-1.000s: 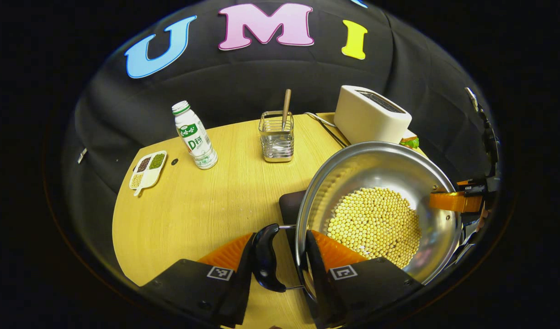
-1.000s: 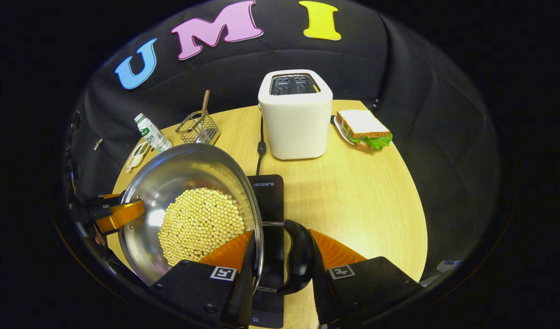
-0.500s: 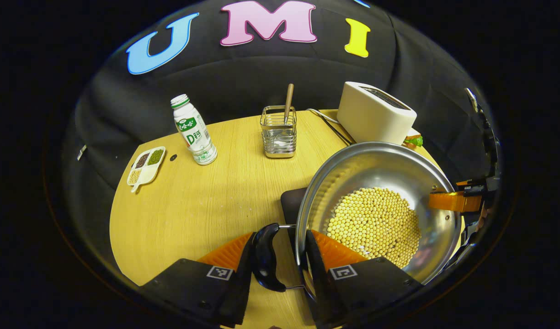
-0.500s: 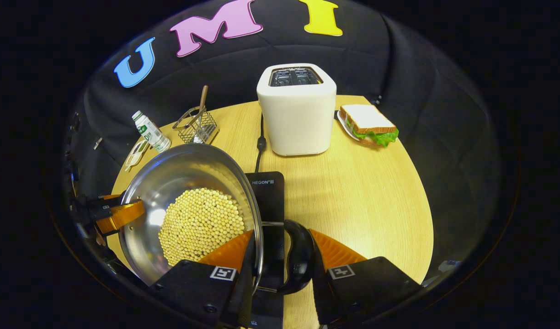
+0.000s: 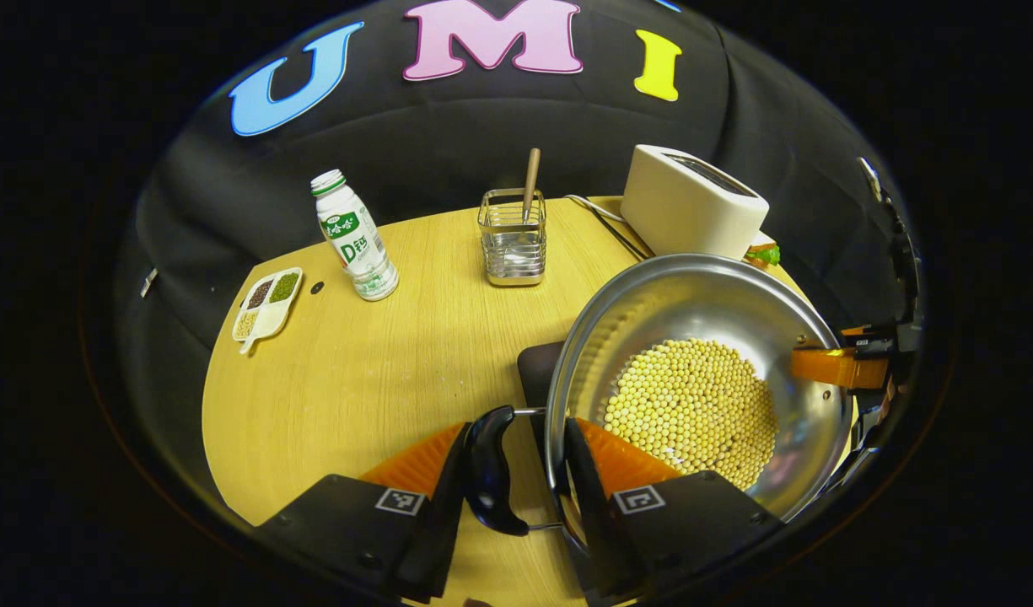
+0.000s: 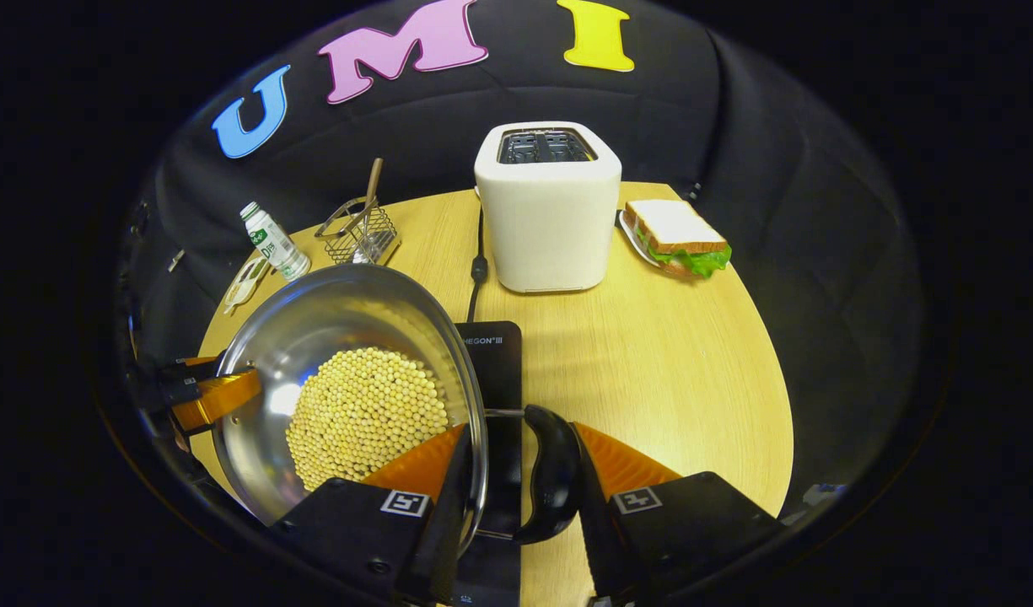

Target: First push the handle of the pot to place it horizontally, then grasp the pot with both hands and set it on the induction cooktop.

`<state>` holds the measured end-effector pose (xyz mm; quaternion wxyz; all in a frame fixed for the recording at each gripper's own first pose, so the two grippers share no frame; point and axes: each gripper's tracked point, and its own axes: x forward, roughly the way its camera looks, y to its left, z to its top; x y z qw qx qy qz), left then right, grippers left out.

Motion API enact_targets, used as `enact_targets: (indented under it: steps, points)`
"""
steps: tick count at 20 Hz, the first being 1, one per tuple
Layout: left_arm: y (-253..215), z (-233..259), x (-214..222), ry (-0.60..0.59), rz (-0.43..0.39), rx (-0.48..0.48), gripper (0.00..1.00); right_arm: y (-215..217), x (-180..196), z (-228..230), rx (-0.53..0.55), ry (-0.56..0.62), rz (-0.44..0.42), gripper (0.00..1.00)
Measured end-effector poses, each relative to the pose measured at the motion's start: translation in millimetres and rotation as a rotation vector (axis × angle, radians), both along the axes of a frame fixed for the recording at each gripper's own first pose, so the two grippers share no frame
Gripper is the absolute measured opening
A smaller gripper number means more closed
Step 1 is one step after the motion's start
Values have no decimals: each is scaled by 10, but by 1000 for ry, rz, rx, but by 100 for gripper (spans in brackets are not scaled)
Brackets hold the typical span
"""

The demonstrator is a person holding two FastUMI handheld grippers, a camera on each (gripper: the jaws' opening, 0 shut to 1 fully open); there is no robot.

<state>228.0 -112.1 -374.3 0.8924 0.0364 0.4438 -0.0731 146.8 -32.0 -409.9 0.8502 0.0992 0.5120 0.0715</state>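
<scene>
The round steel pot (image 5: 693, 371) full of yellow beans hangs over the black induction cooktop (image 6: 499, 371). The left gripper (image 5: 516, 497) and right gripper (image 6: 516, 497) each pinch a black loop handle against the rim, seemingly firmly. Keep it level, lowering both sides together.
</scene>
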Motion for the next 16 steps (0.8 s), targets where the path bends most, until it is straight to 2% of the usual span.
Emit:
enact_targets:
  steps: [2, 4, 5, 6, 11, 16]
  points:
    - [1, -78, -65, 34, 8, 3, 71, -6, -19, -2, -13, 3, 5, 65]
    - [92, -24, -47, 0, 34, 37, 83, -43, -39, 9, -49, -13, 20, 69]
    - [110, 25, -49, -19, 41, 36, 90, -46, -57, 39, -57, -19, 28, 78]
    - [117, 48, -57, -26, 45, 32, 91, -35, -84, 81, -54, -26, 34, 99]
    - [75, 95, -213, 4, 20, -5, 91, -64, -59, 213, -64, -61, -2, 100]
    - [112, 467, -287, -96, 10, -6, 92, -56, -20, 691, -39, -189, -68, 100]
